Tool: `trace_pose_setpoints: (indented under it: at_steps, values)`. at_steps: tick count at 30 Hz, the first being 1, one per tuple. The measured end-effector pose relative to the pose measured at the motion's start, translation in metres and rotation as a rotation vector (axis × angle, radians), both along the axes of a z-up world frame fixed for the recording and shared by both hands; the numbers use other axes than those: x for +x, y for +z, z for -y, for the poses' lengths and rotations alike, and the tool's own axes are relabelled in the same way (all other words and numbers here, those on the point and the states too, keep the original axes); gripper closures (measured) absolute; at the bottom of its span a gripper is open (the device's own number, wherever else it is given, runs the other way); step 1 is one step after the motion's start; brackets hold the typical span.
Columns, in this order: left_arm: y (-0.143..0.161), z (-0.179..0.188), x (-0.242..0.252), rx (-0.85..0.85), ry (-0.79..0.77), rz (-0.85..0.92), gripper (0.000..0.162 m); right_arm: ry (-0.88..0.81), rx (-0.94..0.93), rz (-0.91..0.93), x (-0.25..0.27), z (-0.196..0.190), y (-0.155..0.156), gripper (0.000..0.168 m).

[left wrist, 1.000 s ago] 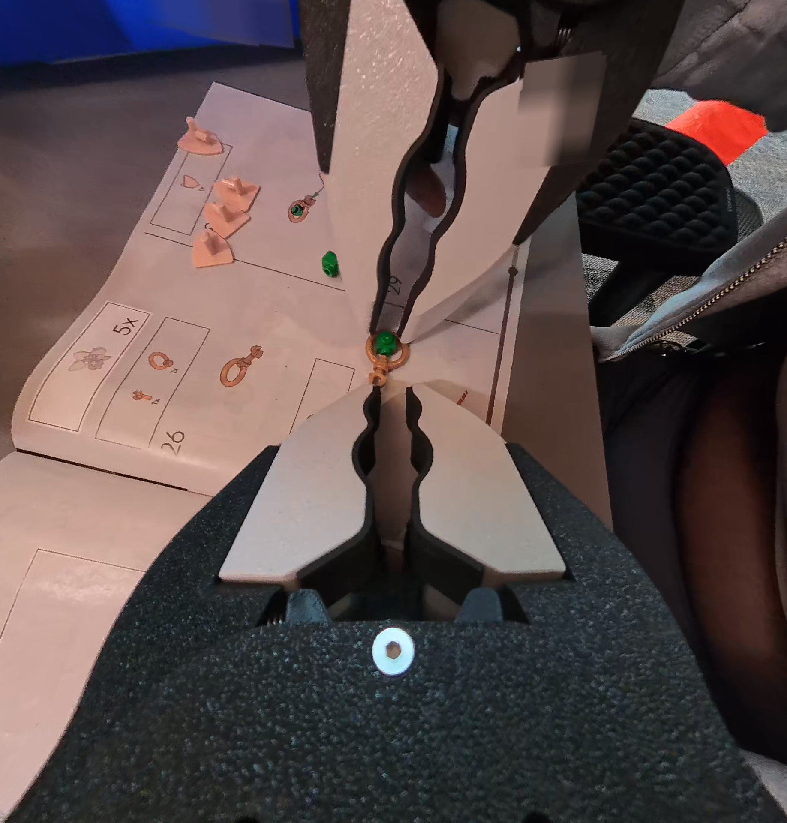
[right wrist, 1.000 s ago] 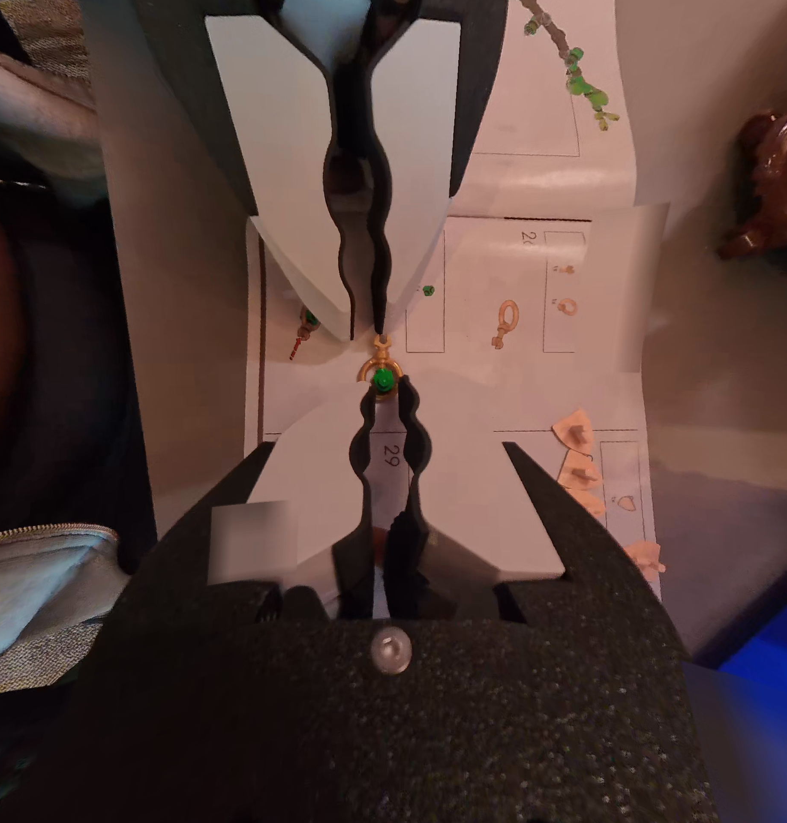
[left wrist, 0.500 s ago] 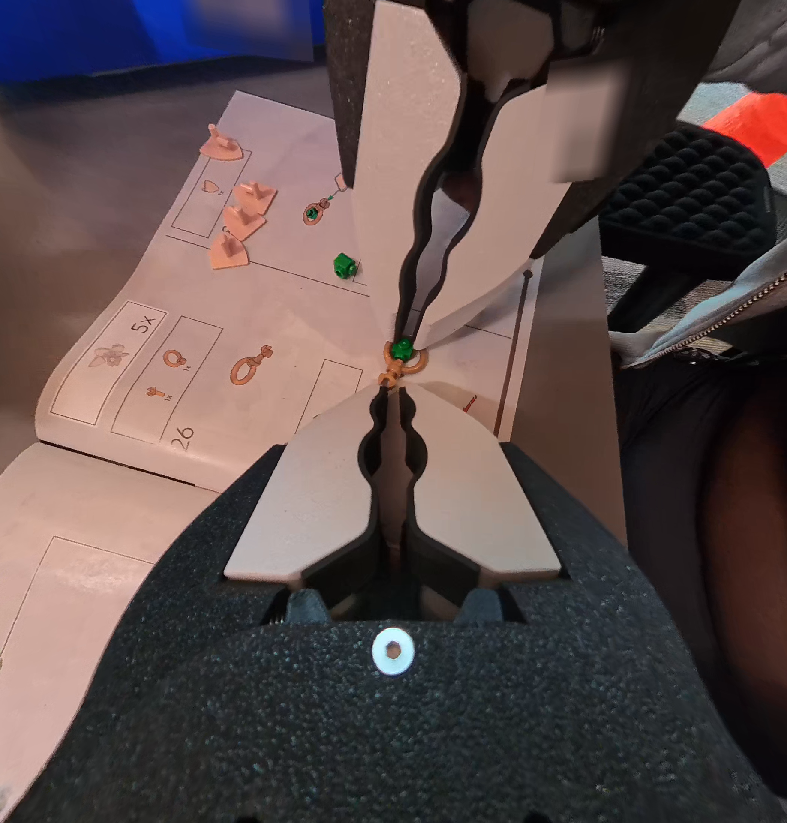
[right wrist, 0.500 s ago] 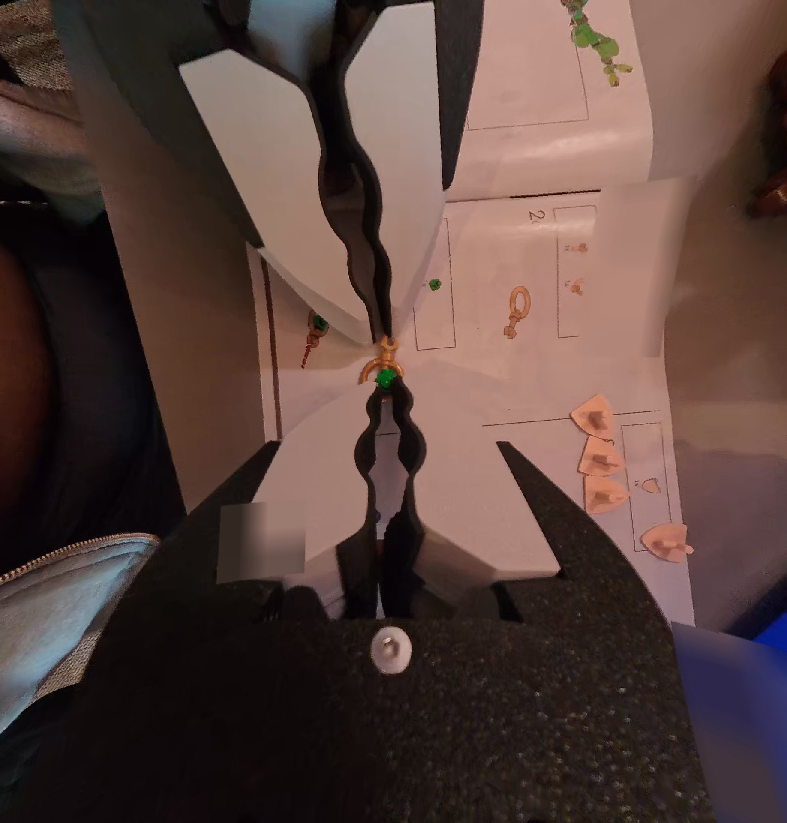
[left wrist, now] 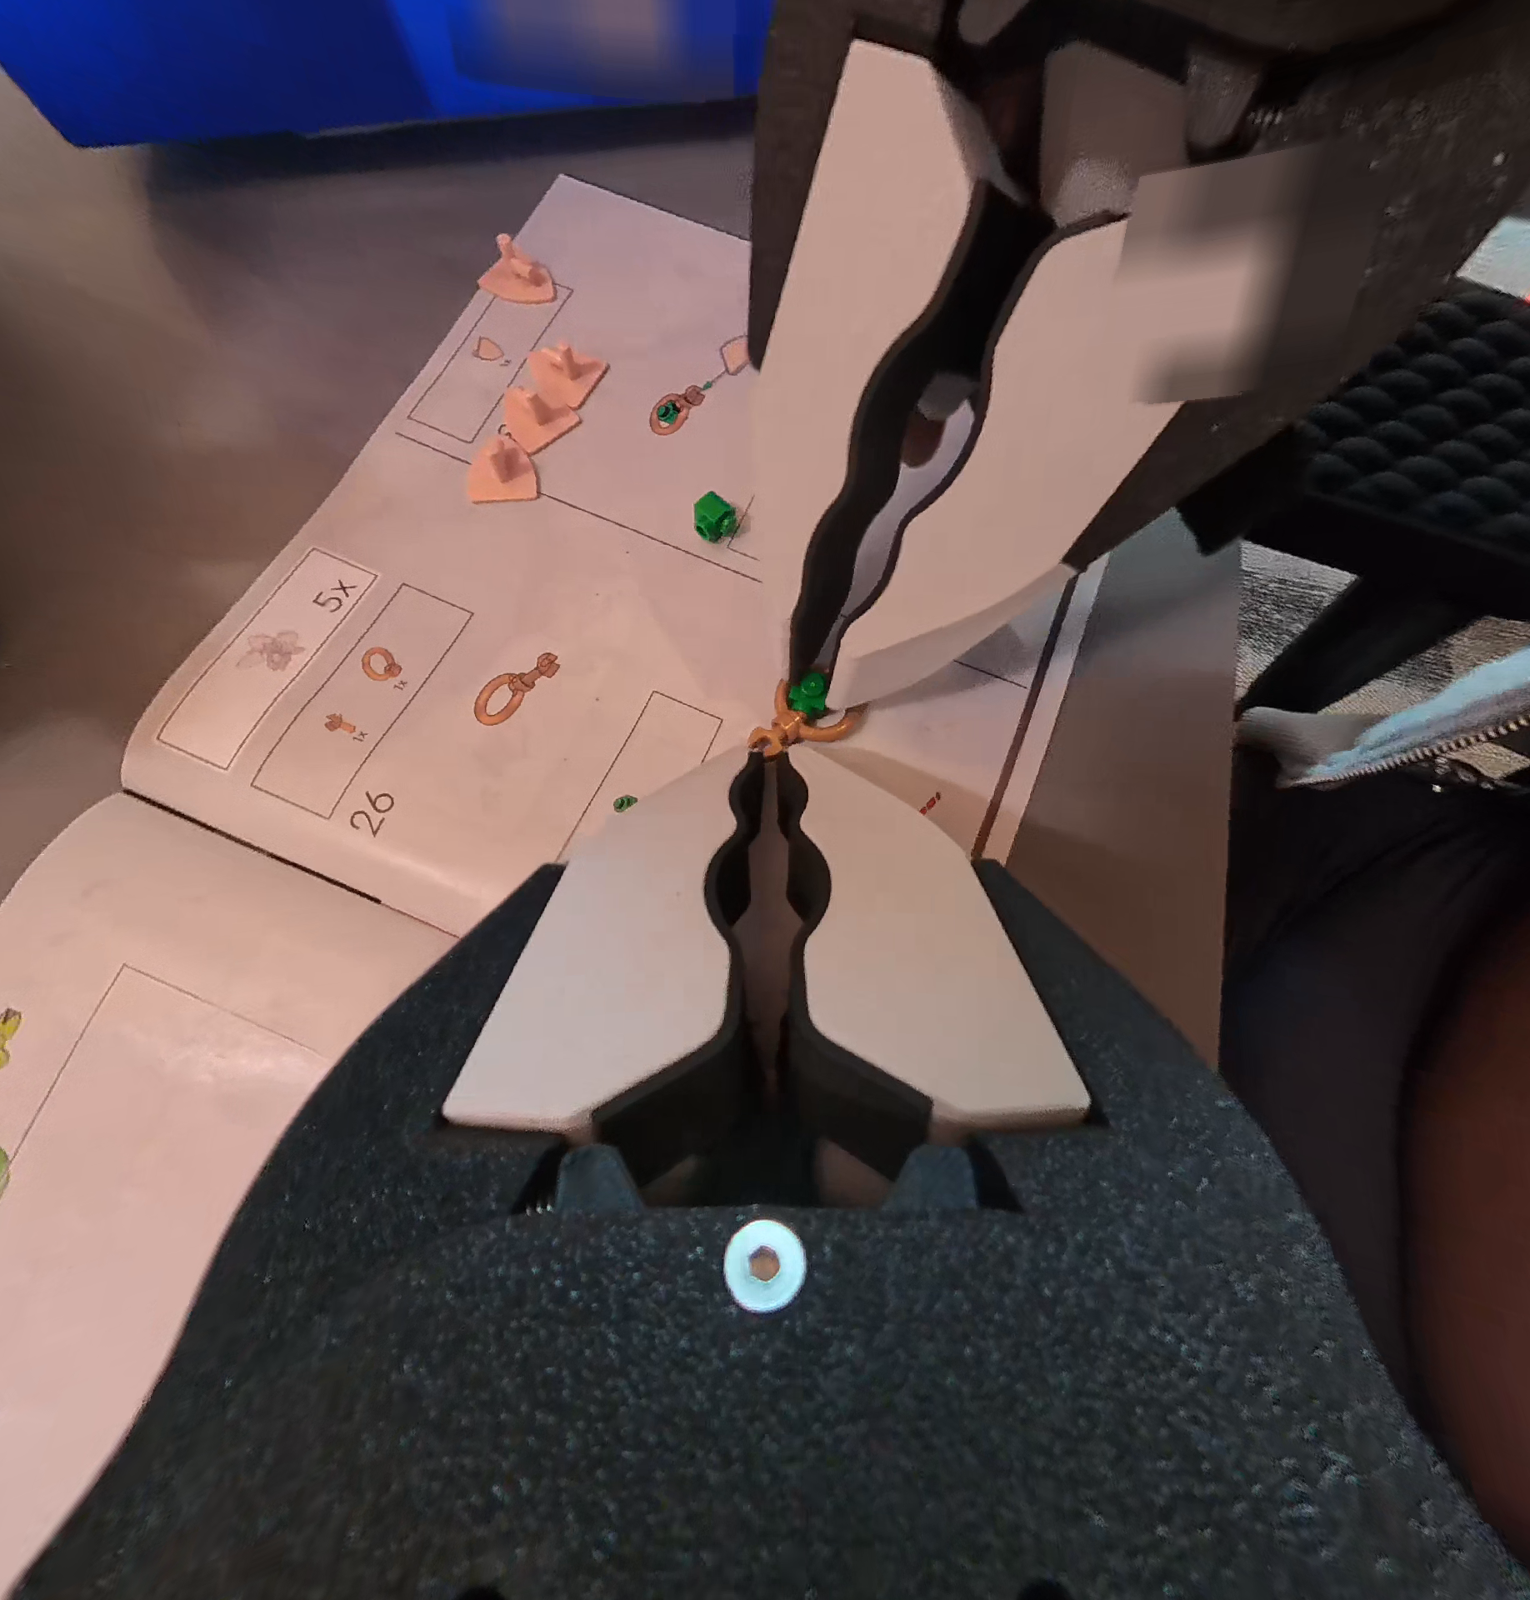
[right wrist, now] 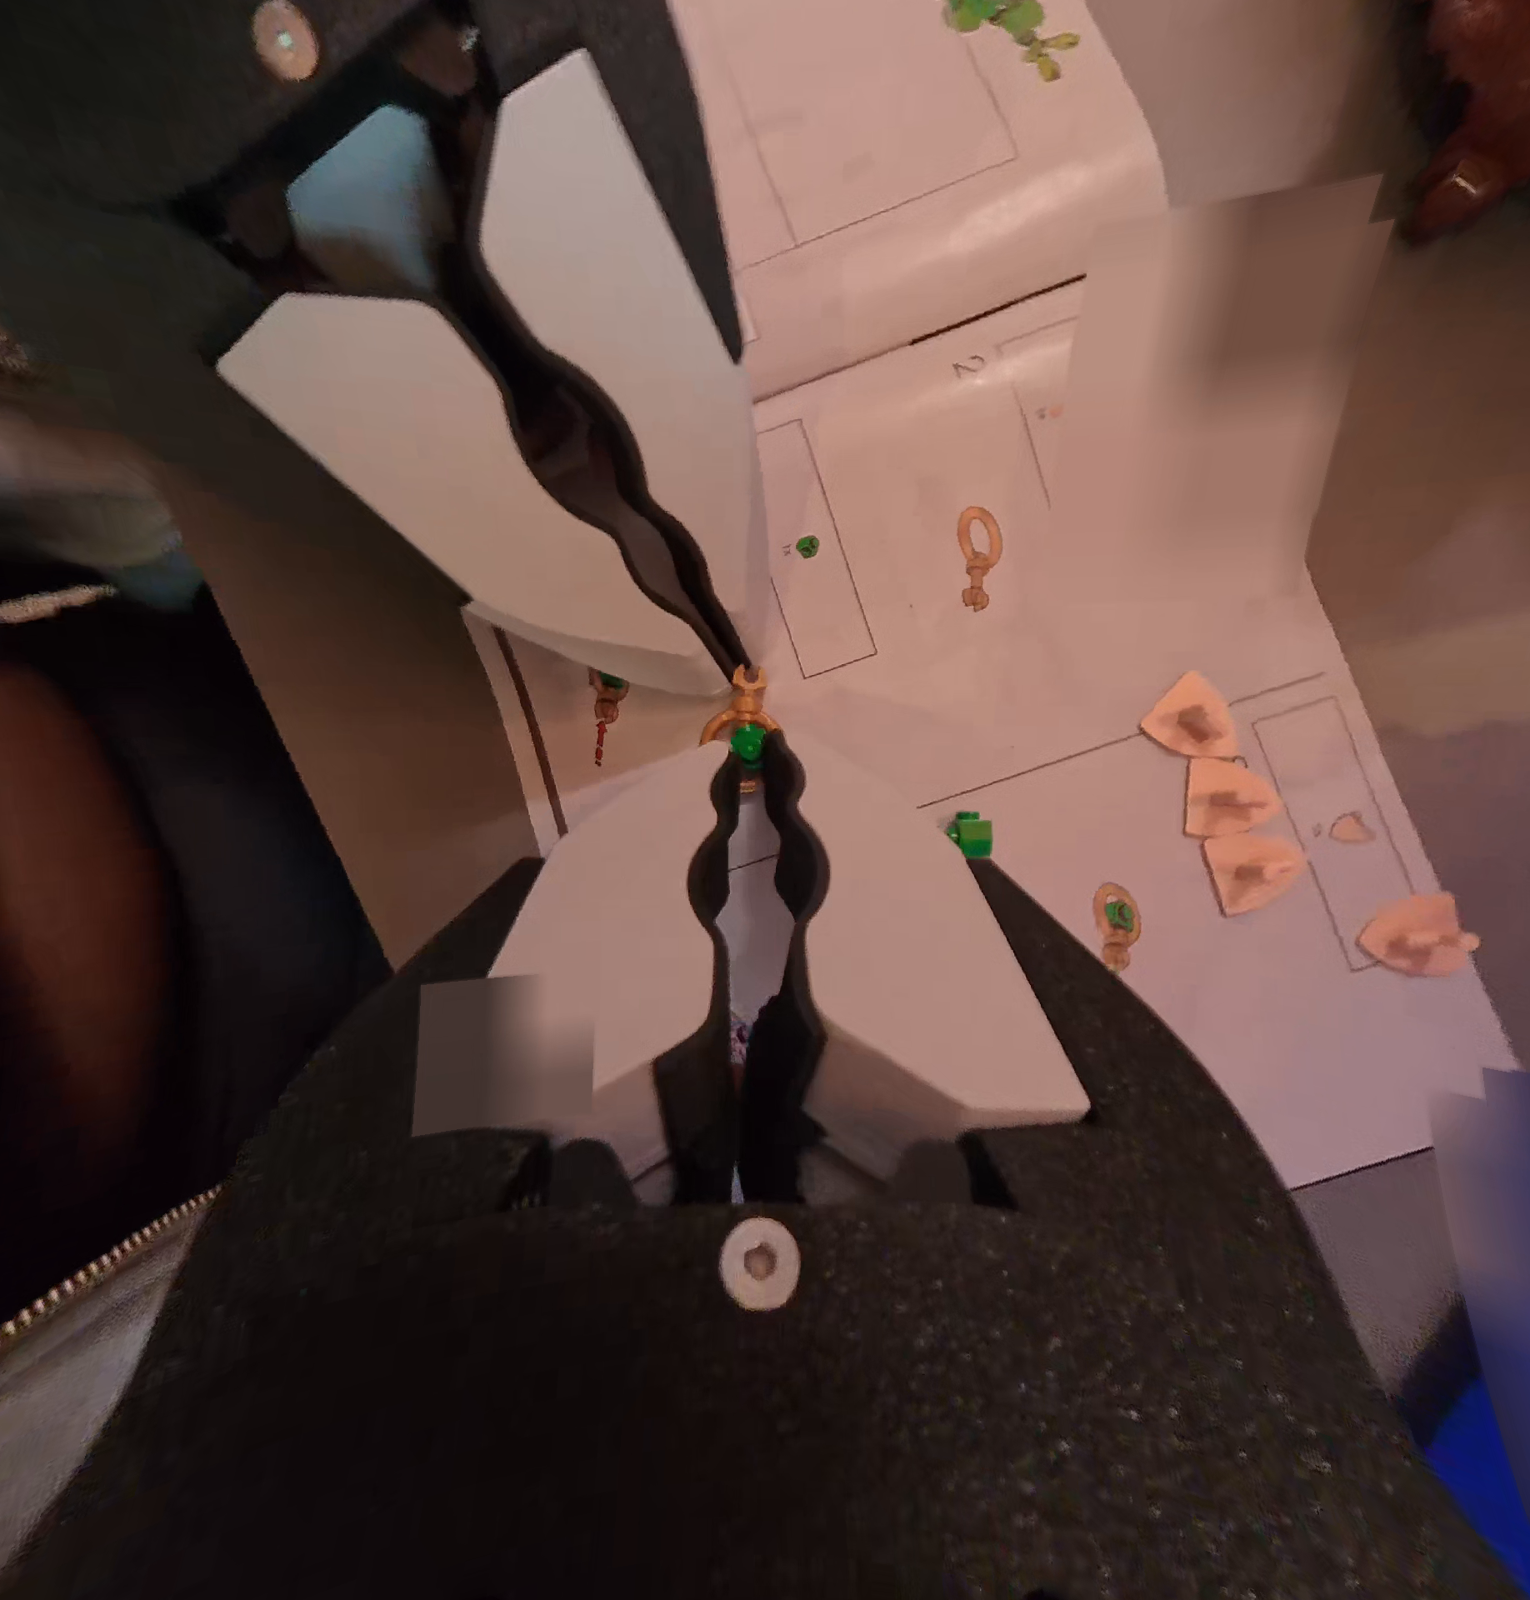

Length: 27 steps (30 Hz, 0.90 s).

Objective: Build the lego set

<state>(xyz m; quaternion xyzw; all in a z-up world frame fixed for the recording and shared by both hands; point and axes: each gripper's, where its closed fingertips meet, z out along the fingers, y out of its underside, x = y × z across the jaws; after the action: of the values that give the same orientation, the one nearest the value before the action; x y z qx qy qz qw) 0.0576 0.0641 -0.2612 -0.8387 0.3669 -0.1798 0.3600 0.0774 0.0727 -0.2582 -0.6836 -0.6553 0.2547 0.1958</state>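
A small gold ring piece (left wrist: 822,732) with a clip stem hangs between my two grippers above the open instruction booklet (left wrist: 450,606). My left gripper (left wrist: 770,760) is shut on the ring's clip end. My right gripper (right wrist: 748,769) is shut on a small green stud (right wrist: 748,743) that sits in the ring (right wrist: 727,723). In the left wrist view the right gripper (left wrist: 812,671) comes down from the top onto the green stud (left wrist: 806,693). In the right wrist view the left gripper (right wrist: 738,660) reaches in from the upper left.
A loose green piece (left wrist: 714,517) and several peach petal pieces (left wrist: 532,407) lie on the booklet (right wrist: 1090,658); they also show in the right wrist view (right wrist: 972,835), (right wrist: 1229,805). A brown object (right wrist: 1489,112) sits at the far right. A person's lap is beside the table edge.
Both grippers stay shut on the ring and stud. They have turned relative to each other, so the ring now lies tilted sideways, and the booklet has shifted in both views.
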Motion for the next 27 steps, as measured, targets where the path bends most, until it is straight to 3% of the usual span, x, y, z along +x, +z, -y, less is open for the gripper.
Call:
trace_pose_setpoints:
  at_steps: [6,13,17,20,27]
  values:
    - [0.000,0.001,0.002,0.048,0.139,-0.038,0.160,-0.170,-0.057,-0.080,-0.003,0.000,0.000,0.162]
    - [0.001,0.002,0.001,0.065,0.251,-0.059,0.160,-0.241,-0.066,-0.155,-0.004,0.000,0.000,0.162]
    - [0.001,0.003,0.002,0.014,0.246,0.000,0.160,-0.178,-0.062,-0.197,-0.003,0.003,0.001,0.159]
    - [0.000,0.003,0.002,-0.001,0.242,0.017,0.161,-0.117,-0.096,-0.247,-0.004,0.009,0.008,0.145]
    - [0.000,0.003,0.003,-0.002,0.235,0.017,0.162,0.067,0.082,-0.152,0.006,-0.006,0.011,0.157]
